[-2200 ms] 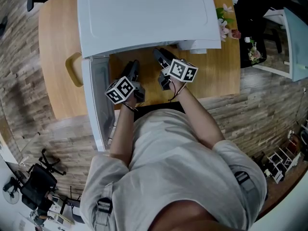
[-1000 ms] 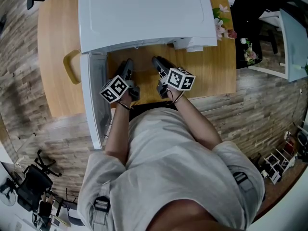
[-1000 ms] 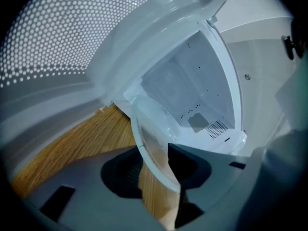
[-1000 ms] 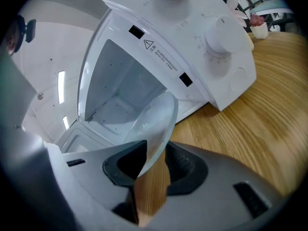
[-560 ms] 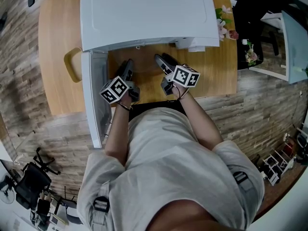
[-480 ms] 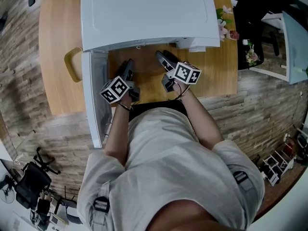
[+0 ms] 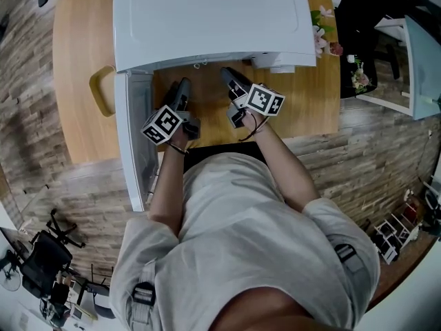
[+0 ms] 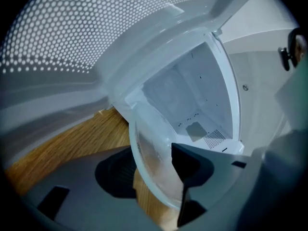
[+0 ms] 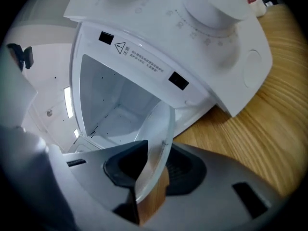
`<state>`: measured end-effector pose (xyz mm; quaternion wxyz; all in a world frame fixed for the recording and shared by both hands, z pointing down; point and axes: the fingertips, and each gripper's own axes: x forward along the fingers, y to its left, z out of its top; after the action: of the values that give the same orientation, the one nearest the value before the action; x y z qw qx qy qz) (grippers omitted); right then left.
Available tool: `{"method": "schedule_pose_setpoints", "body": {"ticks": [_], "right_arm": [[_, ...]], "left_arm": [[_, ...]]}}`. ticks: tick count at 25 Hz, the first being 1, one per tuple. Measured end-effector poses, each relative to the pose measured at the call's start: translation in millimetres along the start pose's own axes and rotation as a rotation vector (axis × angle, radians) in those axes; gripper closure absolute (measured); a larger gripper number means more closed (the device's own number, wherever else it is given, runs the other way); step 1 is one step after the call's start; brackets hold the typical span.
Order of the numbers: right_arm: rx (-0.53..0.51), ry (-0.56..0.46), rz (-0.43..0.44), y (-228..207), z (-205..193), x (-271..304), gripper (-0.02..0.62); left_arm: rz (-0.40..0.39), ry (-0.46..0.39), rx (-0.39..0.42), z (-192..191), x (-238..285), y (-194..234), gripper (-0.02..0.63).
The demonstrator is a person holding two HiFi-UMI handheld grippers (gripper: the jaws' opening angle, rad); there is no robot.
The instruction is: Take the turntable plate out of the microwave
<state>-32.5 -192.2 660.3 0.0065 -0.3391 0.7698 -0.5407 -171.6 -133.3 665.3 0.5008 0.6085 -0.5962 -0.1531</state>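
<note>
I stand at the 6 o'clock side of the boxy white microwave (image 7: 207, 19), which sits on the light wooden table (image 9: 250, 129). Its door (image 7: 134, 143) is swung out toward 9 o'clock, so the mouth is clear for both arms.

The round clear glass turntable plate (image 8: 149, 143) hangs between my two tools just in front of the open white cavity (image 9: 110, 109). Its near part is over the table. Its far rim looks level with the cavity's sill, though I cannot tell whether it has fully cleared it.

My right gripper (image 9: 151, 170) takes the plate at its 3 o'clock edge. Its jaws have just been closing and now stand narrow, pinching the thin glass rim, so this side carries the weight.

My left gripper (image 8: 151, 170) sits at the plate's 9 o'clock edge. Its jaws have just been opening and now stand wide. The rim runs between them but is not clamped, as far as I can judge.

I hold opposite edges because a wide, slippery disc would swing or tip from a single pinch. With the left side loose, I judge the plate could sag toward 9 o'clock, so that grip should be firm before I draw the plate back toward 6 o'clock.
</note>
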Motion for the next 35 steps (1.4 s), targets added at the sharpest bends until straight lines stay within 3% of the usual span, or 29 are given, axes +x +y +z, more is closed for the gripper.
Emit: {"method": "schedule_pose_setpoints", "body": {"ticks": [8,11,14,20,23,26,35], "right_arm": [[0.067,-0.012,-0.011,9,-23,-13,0.497],[0.082,-0.016,-0.01,12,-29,-17,0.5],[0.092,-0.016,-0.009,14,-34,-22,0.502],[0.007,0.059,-0.01,7,-44,-29,0.469],[-0.06,0.056,-0.019,-3,-36,-30,0.451],[-0.064,0.033,-0.009,-8,-18,-23,0.406],[-0.043,0.031,0.021,-17,5,0,0.416]], "left_arm": [[-0.024,-0.038,-0.06,16,17,-1,0.39],[-0.031,-0.032,-0.077,14,20,0,0.443],[-0.048,-0.039,-0.091,12,19,-2,0.456],[-0.067,-0.029,-0.129,5,10,-2,0.486],[-0.08,-0.036,-0.179,0,7,-2,0.5],[-0.077,-0.04,-0.187,0,7,-2,0.502],[-0.061,-0.033,-0.182,-2,7,-2,0.492]]}}
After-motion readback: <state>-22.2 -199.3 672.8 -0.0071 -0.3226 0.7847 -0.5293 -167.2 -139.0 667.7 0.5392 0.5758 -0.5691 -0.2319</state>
